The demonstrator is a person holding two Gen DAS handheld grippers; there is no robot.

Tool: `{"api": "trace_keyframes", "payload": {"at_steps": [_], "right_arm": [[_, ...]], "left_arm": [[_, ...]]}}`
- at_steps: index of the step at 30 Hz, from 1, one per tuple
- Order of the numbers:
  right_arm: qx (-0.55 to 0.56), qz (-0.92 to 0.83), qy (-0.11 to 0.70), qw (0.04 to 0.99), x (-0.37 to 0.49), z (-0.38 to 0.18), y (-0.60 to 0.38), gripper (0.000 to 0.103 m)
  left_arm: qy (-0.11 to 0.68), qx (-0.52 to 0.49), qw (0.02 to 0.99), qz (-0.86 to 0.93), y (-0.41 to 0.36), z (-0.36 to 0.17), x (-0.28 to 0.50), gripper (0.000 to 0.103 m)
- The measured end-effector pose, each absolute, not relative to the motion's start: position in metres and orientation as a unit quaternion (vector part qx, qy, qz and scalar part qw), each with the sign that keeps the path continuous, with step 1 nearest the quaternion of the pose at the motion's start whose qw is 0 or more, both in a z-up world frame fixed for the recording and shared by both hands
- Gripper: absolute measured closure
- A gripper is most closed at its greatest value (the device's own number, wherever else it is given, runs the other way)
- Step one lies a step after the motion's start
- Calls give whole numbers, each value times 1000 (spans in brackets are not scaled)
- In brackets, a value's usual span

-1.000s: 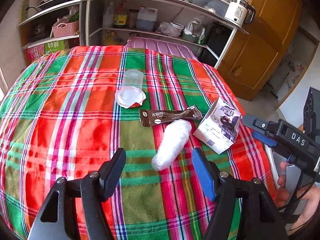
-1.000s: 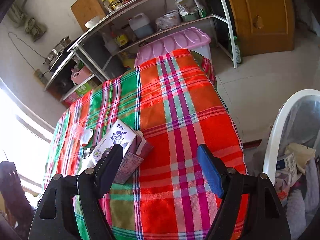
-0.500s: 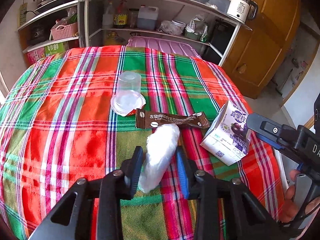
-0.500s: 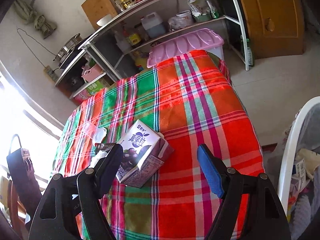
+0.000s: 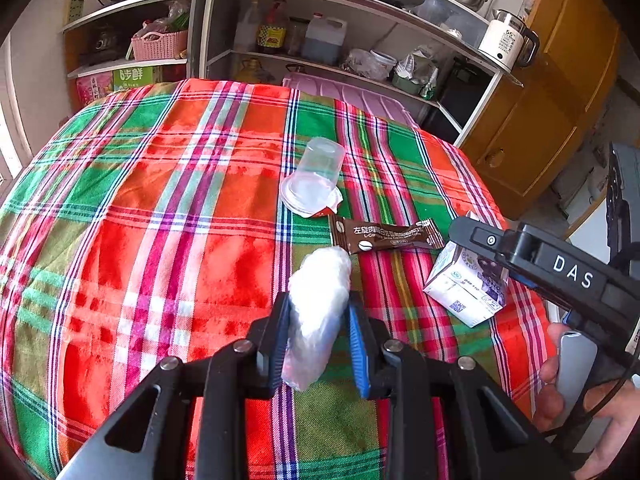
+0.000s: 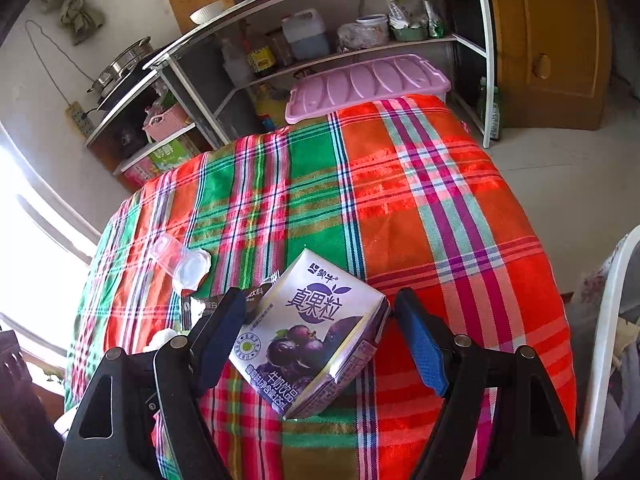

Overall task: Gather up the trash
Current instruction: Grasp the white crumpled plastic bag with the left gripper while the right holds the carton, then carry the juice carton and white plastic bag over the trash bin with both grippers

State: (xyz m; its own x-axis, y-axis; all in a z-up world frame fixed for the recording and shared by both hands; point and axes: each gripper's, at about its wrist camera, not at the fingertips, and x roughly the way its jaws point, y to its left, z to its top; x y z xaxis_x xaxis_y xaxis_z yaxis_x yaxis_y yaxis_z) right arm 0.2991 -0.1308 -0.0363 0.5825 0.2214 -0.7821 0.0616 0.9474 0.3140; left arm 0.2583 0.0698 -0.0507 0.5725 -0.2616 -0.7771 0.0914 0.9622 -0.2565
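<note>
My left gripper (image 5: 318,316) is shut on a crumpled white plastic wrap (image 5: 318,300) lying on the plaid tablecloth (image 5: 160,220). Beyond it lie a brown snack wrapper (image 5: 386,235) and a clear plastic cup (image 5: 316,176) on its side. My right gripper (image 6: 320,320) is open, its fingers on either side of a purple milk carton (image 6: 312,332) that lies on the cloth; the carton also shows in the left wrist view (image 5: 466,284). The cup (image 6: 180,260) shows at the left of the right wrist view.
A white bin (image 6: 608,340) with rubbish in it stands off the table's right edge. A pink-lidded box (image 6: 368,84) and metal shelves (image 5: 320,20) with bottles and pots stand behind the table. A wooden cabinet (image 5: 560,100) is at the right.
My left gripper moved forward and closed on the white plastic wrap. My right gripper moved left and closer until the milk carton lies between its open fingers.
</note>
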Motion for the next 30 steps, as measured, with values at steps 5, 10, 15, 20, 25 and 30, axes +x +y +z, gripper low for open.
{"api": "trace_keyframes", "payload": {"at_steps": [5, 10, 15, 20, 25, 30], "right_arm": [[148, 66, 464, 871, 299, -38, -126, 26], [162, 67, 497, 850, 312, -41, -125, 26], [150, 71, 493, 854, 303, -42, -121, 26], [128, 79, 489, 860, 288, -39, -118, 29], [137, 92, 473, 865, 272, -36, -125, 38], [135, 103, 454, 875, 255, -29, -135, 42]], "left_arm": [[451, -108, 880, -96, 75, -52, 253, 74], [451, -109, 881, -92, 76, -52, 251, 74], [452, -114, 880, -88, 77, -51, 248, 74], [451, -113, 881, -88, 76, -50, 243, 74], [448, -114, 882, -91, 73, -47, 234, 74], [443, -113, 885, -94, 69, -42, 225, 74]]}}
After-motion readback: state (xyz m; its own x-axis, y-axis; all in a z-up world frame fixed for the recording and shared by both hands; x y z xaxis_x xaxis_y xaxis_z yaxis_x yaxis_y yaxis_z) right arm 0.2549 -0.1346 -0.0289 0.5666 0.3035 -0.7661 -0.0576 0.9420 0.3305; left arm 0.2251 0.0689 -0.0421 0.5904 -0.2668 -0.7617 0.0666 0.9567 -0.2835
